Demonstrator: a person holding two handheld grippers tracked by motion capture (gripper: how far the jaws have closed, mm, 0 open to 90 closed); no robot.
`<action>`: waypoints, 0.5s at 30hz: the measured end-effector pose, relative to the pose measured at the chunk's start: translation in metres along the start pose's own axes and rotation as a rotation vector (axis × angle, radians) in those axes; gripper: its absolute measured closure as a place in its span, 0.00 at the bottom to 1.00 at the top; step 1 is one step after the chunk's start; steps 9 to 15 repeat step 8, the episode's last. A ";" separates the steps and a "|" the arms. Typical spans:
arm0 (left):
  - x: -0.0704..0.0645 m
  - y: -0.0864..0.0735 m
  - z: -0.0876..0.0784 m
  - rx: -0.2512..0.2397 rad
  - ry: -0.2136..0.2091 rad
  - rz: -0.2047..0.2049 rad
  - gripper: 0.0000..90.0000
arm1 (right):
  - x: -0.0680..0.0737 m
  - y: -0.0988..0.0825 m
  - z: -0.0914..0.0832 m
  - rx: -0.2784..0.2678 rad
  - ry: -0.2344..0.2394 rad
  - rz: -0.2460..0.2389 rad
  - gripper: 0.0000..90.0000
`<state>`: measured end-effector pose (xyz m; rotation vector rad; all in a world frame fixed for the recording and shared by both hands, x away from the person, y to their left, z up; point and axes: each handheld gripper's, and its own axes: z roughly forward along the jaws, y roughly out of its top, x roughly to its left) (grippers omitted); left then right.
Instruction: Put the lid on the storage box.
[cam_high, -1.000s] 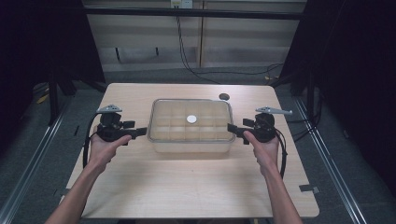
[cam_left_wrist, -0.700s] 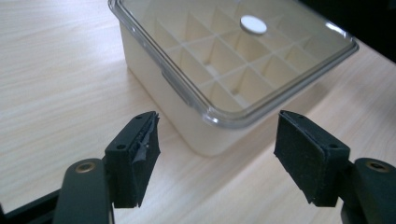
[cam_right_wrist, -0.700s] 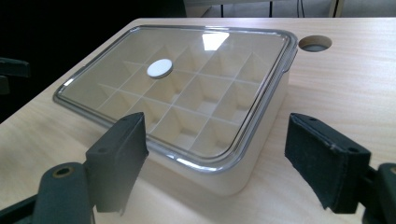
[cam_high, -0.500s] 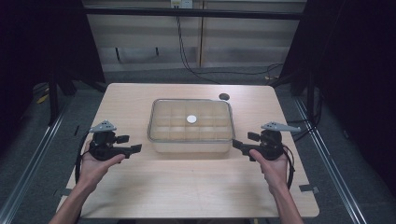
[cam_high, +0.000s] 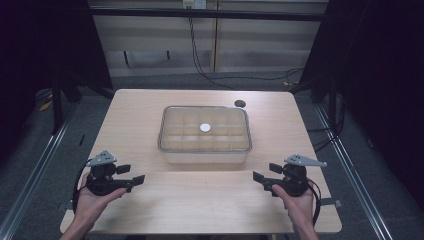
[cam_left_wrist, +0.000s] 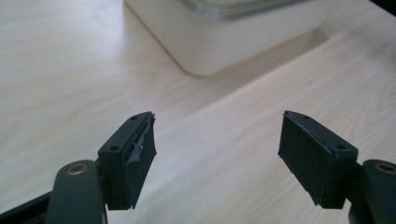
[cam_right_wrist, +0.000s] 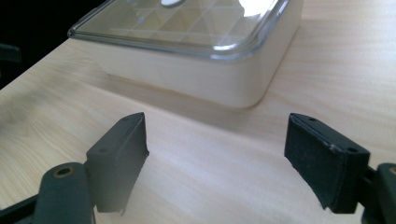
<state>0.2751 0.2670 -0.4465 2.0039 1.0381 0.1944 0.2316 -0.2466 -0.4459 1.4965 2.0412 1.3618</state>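
The lidded box (cam_high: 205, 135) sits at the middle of the worktop (cam_high: 200, 210), untouched. The left hand-held gripper (cam_high: 131, 181) rests near its front left corner, jaws just opening wide with nothing between them; the right hand-held gripper (cam_high: 261, 180) is off the front right corner, likewise spread and empty.

A cream box (cam_high: 205, 150) with a clear lid (cam_high: 205, 129) sits on the pale wood-grain table (cam_high: 200, 205).

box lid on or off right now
On. The clear lid lies flat over the box, its rim meeting the walls all round; the inner grid shows through it.
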 end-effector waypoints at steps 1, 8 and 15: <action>-0.001 -0.005 0.000 0.001 -0.006 -0.017 0.28 | -0.001 -0.005 0.000 0.006 0.001 0.005 0.23; -0.002 -0.034 0.001 0.030 0.013 -0.005 0.27 | -0.004 -0.017 -0.005 0.011 -0.024 0.016 0.23; -0.002 -0.034 0.001 0.030 0.013 -0.005 0.27 | -0.004 -0.017 -0.005 0.011 -0.024 0.016 0.23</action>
